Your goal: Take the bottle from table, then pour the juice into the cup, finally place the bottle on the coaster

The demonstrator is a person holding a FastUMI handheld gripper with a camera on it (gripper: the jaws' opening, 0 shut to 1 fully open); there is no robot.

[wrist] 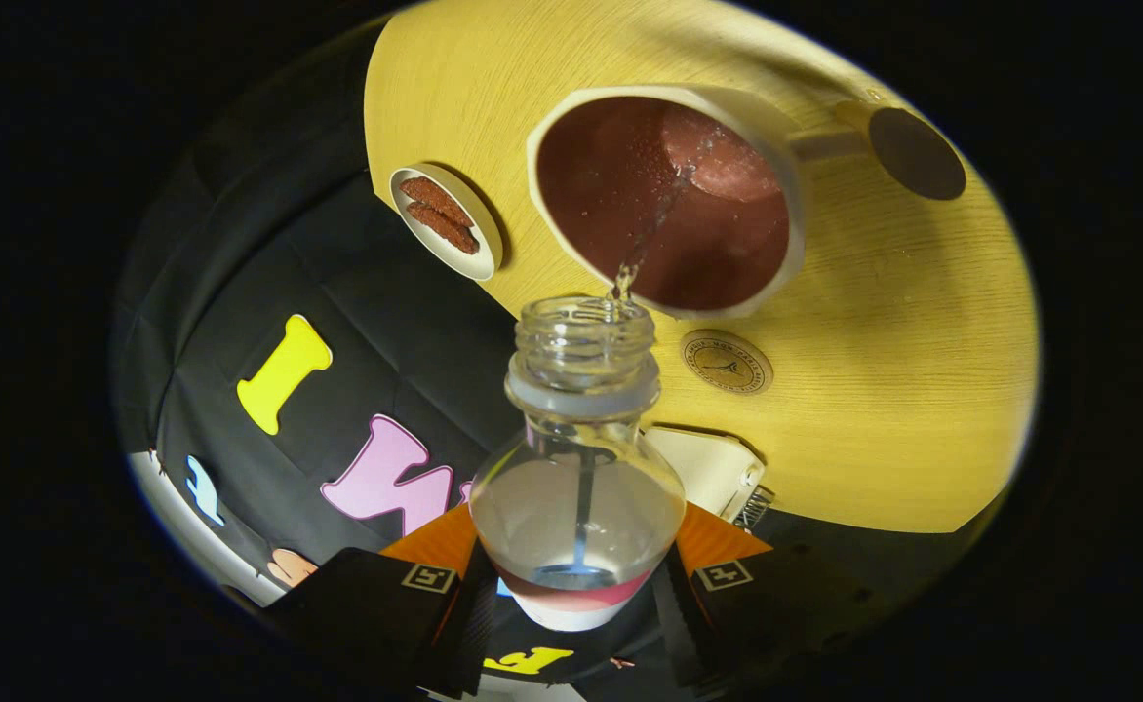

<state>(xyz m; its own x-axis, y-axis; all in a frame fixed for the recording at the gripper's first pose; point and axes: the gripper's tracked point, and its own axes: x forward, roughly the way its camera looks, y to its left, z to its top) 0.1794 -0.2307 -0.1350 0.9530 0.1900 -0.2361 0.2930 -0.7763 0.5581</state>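
My gripper (576, 580) is shut on a clear plastic bottle (579, 487), both fingers pressing its sides. The bottle is uncapped and tipped forward, mouth (586, 327) at the rim of a white cup (794, 210) with a dark red inside. A thin stream of clear liquid (651, 229) runs from the mouth into the cup. Clear liquid still fills the bottle's shoulder. A round cork coaster (727, 361) with a printed mark lies on the yellow wooden table (903, 390), just beyond the bottle's neck and beside the cup.
A small white dish (447, 222) holding brown biscuits sits near the table's edge beside the cup. A dark round disc (917, 153) lies beyond the cup's handle. A white object with a spring (718, 468) pokes out next to the bottle's shoulder.
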